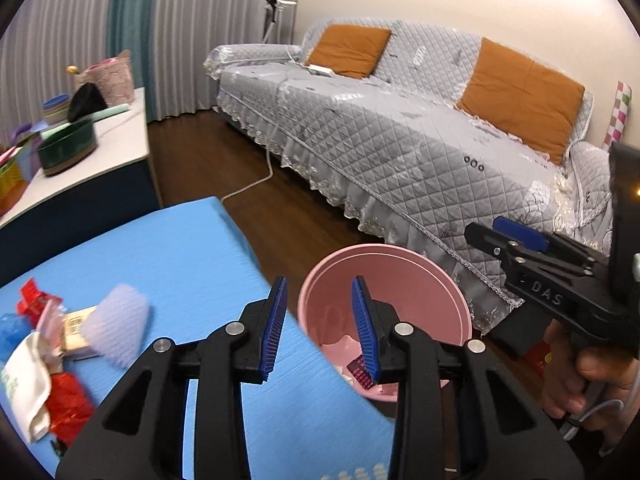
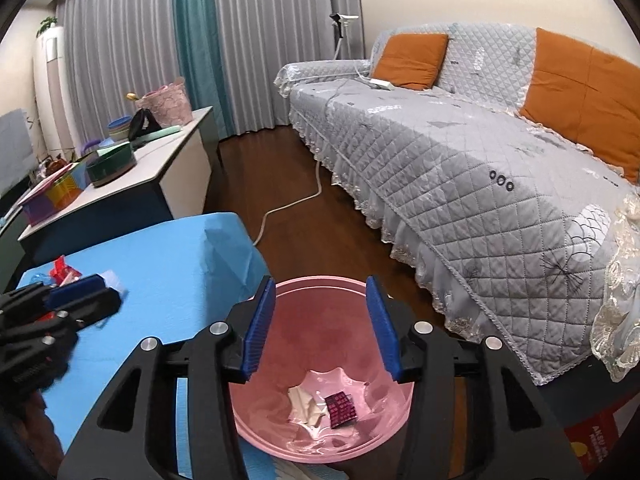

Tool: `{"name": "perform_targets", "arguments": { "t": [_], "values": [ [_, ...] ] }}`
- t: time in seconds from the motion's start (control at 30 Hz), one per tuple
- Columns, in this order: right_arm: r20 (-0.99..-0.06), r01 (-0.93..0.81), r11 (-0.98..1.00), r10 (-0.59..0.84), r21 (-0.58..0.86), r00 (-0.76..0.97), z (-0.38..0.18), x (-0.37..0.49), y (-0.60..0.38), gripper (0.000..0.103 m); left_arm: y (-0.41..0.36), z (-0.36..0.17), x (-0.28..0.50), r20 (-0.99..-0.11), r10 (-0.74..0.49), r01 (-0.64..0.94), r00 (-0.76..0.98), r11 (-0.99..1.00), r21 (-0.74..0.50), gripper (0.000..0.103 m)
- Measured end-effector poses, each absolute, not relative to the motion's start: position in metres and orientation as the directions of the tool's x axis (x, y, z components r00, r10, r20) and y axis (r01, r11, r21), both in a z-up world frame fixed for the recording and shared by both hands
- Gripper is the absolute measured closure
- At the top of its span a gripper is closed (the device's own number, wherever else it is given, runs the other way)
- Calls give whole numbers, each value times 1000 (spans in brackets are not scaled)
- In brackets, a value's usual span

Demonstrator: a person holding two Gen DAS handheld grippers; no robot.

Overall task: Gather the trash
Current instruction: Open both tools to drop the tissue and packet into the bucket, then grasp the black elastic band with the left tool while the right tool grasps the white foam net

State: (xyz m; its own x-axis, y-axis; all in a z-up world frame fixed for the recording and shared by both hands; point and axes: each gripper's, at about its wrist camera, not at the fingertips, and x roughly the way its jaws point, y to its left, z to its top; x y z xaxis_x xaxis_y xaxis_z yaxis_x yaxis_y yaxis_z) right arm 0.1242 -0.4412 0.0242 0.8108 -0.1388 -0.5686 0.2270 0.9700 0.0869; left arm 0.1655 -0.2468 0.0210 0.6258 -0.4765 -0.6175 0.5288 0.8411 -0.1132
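A pink plastic bin, round and smooth-walled with a glossy, slightly translucent floor, is seen on the dark wooden floor between the blue-covered bench and the sofa. At its bottom lie a small dark-red packet printed with a grid pattern and a crumpled cream scrap of paper, touching each other. More trash is gathered in a heap at the left end of the bench: crinkled red foil wrappers, a white cloth-like bag, a flat cardboard box with a printed label, a blue plastic piece and a pale lilac foam net with a bumpy mesh texture. The left gripper is held spread over the bench edge and the bin rim, nothing being pinched between its ribbed blue pads. The right gripper is held over the bin's mouth with its jaws apart and empty, the bin floor being visible through the gap. Both grippers are built of matte black plastic with bright metal rivets. The sofa is draped in a grey quilted cover with a lace hem, and orange cushions are propped against its back.
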Motion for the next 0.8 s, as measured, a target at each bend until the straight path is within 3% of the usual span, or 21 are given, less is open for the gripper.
{"name": "perform_targets", "arguments": {
  "t": [0.33, 0.8],
  "values": [
    [-415, 266, 961, -215, 70, 884, 38, 107, -411, 56, -174, 55, 138, -574, -398, 447, 715, 893, -63, 69],
    [-468, 118, 991, -73, 66, 881, 39, 126, -343, 59, -51, 64, 132, -522, -223, 231, 823, 972, -50, 69]
  ]
}}
